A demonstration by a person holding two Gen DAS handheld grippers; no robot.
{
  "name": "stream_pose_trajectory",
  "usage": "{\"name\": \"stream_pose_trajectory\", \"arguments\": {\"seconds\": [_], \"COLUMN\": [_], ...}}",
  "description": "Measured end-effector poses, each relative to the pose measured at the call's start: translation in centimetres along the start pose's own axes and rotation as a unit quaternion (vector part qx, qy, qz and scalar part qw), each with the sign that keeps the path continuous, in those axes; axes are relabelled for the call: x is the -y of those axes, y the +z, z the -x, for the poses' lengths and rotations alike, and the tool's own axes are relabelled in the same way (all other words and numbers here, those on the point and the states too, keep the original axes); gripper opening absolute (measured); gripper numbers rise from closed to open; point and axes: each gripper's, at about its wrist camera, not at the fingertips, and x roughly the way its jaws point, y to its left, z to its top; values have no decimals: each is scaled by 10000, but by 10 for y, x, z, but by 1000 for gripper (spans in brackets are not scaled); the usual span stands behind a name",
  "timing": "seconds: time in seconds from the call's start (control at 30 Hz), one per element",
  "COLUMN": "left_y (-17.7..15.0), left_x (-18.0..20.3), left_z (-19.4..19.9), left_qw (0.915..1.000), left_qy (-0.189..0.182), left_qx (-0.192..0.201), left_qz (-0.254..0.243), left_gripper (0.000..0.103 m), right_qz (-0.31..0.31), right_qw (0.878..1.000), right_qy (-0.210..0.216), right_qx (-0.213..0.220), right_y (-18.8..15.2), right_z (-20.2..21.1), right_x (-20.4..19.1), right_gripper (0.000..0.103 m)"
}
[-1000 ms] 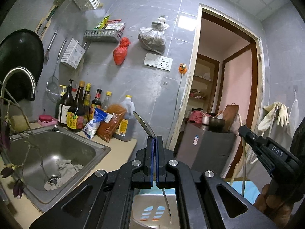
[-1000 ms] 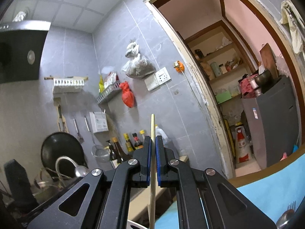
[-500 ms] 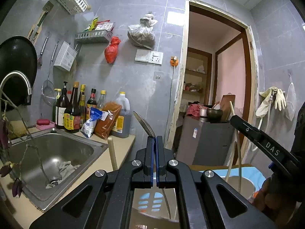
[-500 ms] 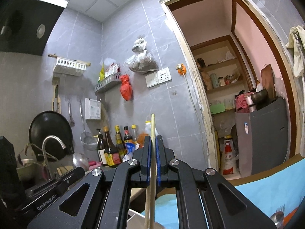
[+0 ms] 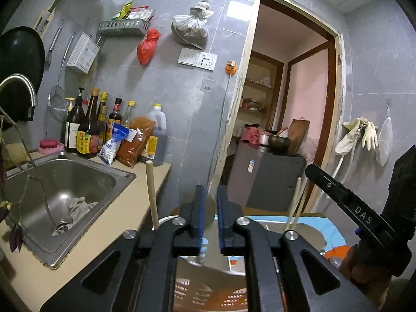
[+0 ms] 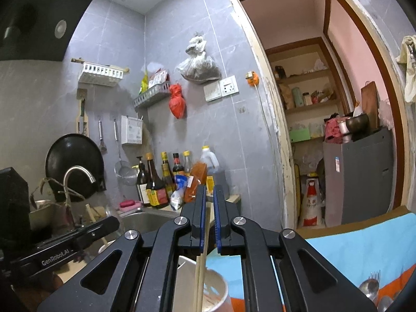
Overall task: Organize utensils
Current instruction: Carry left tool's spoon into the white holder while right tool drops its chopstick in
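My left gripper point(image 5: 208, 197) is open with nothing between its blue pads; the metal spoon it held is out of the pads, seen only as a blur low in the gap. Below it is a perforated utensil holder point(image 5: 208, 291). A wooden handle point(image 5: 151, 195) stands upright just left of the fingers. My right gripper point(image 6: 210, 202) has its jaws slightly apart, and a pair of wooden chopsticks point(image 6: 201, 273) stands loosely between them, reaching down into a white cup point(image 6: 215, 288). The chopsticks also show in the left wrist view point(image 5: 293, 208).
A steel sink point(image 5: 65, 182) with a rag lies at left, with bottles point(image 5: 88, 127) and packets behind it. A blue mat point(image 6: 364, 247) covers the table; spoons and a fork point(image 6: 371, 286) lie at its lower right. A doorway and a grey cabinet point(image 5: 270, 176) are ahead.
My left gripper has opened and let go of the metal spoon. My right gripper has opened a little and the chopsticks have dropped lower into the cup.
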Motion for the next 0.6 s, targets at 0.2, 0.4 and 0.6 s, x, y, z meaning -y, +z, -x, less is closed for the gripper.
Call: {"name": "stream_pose_trajectory", "arguments": {"seconds": [0.2,0.4,0.6], "left_y": [10,32,49], "left_x": [10,34,65], "left_z": [11,21,26], "left_qw": [10000,9998,9998], "left_qy": [-13,-76,-13], "left_qx": [27,91,107], "left_qz": [84,130,195], "left_gripper": [30,64,95], "right_qz": [-124,-256,-389], "right_qw": [9999,9996,9983], "right_qy": [32,-103,-419], "right_qx": [-58,-81,-89], "right_y": [11,29,52], "right_z": [14,37,69], "right_x": [1,11,32], "right_gripper": [20,42,77]}}
